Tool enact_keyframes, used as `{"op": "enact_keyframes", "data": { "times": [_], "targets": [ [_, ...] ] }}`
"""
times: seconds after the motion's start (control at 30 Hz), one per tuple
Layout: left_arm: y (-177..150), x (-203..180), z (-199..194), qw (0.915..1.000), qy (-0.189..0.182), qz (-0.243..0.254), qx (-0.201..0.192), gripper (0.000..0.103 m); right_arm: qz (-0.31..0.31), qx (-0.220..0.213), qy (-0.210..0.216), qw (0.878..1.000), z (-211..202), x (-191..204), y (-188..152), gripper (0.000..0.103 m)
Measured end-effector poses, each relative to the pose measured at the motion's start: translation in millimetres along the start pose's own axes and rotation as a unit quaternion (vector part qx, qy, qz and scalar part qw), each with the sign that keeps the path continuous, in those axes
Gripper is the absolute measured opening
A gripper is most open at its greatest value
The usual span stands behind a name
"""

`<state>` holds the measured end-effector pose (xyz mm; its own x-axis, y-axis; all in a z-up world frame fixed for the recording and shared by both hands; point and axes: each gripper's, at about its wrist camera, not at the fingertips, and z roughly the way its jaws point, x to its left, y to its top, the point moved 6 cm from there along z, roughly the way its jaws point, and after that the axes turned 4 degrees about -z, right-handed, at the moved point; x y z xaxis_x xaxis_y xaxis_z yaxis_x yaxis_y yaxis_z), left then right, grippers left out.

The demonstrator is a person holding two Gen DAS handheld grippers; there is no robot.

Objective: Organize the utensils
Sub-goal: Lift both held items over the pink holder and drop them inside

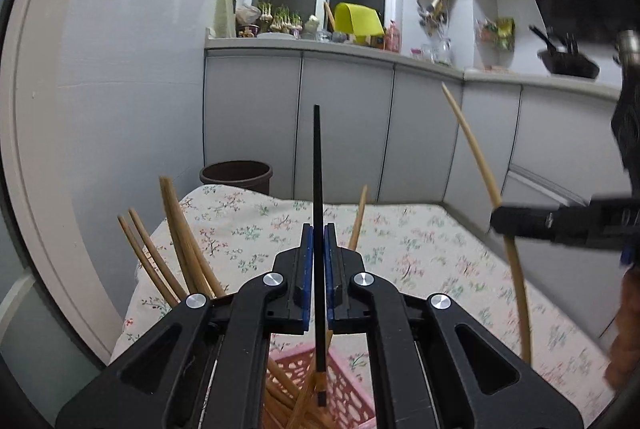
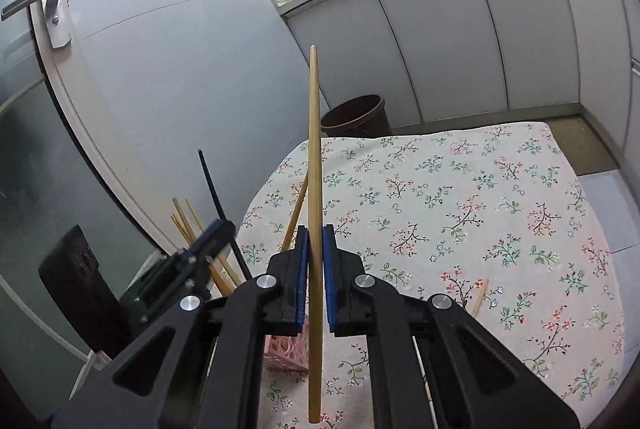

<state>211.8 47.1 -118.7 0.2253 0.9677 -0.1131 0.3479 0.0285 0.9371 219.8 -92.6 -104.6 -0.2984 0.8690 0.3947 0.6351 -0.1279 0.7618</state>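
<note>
So the left tool [image 1: 319,229] is clamped on a black chopstick [image 1: 317,189], blue pads tight on both sides, and the stick stands pretty much upright with its lower end hanging down over the pink basket [image 1: 344,389]. That basket sits at the near edge of the desk, which has a floral tablecloth [image 1: 420,241] on it, and it's stuffed with a bunch of wooden chopsticks [image 1: 180,253] fanning out to the left.

The right tool [image 2: 316,229] is pinching a single wooden chopstick [image 2: 315,149], also close to vertical, held well above the cloth. From the left camera you can see that same tool off to the right, blurry, with its light-colored stick in it.

In the right wrist view there's one more wooden chopstick [image 2: 479,295] lying loose on the tablecloth, just right of the tool. A brown trash bin [image 2: 356,115] stands behind the desk's far edge, in front of the grey cabinets [image 2: 480,41].
</note>
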Motion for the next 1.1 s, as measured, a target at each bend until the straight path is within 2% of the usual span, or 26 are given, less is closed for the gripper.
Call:
{"op": "enact_keyframes", "data": {
  "times": [0.17,0.27,0.5,0.67,0.9,1.0,1.1],
  "targets": [
    [-20.4,2.5,1.6,0.9998,-0.002,0.004,0.021,0.005,-0.015,0.0,0.006,1.0,0.2,6.0,-1.6,0.007],
    [-28.8,1.8,2.9,0.9986,-0.006,0.011,0.052,0.006,-0.021,0.006,0.004,1.0,1.5,12.1,-6.8,0.007],
    [-15.6,16.9,-13.8,0.9972,-0.013,-0.016,0.072,0.009,-0.014,0.007,0.016,1.0,9.9,20.0,-10.7,0.007],
    [-1.9,36.7,-34.0,0.9949,-0.005,-0.052,0.086,0.009,-0.004,-0.022,0.034,0.999,20.8,38.3,0.3,0.007],
    [-4.2,57.3,-67.3,0.9908,0.005,-0.097,0.094,0.009,-0.026,-0.06,0.053,0.996,49.1,76.5,3.4,0.007],
    [-1.3,60.0,-77.4,0.9901,0.005,-0.105,0.093,0.01,-0.062,-0.071,0.034,0.995,57.1,88.7,-5.0,0.007],
    [-0.8,62.2,-83.3,0.9896,0.012,-0.11,0.092,0.013,-0.072,-0.088,0.019,0.993,59.7,87.0,-10.6,0.008]
  ]
}}
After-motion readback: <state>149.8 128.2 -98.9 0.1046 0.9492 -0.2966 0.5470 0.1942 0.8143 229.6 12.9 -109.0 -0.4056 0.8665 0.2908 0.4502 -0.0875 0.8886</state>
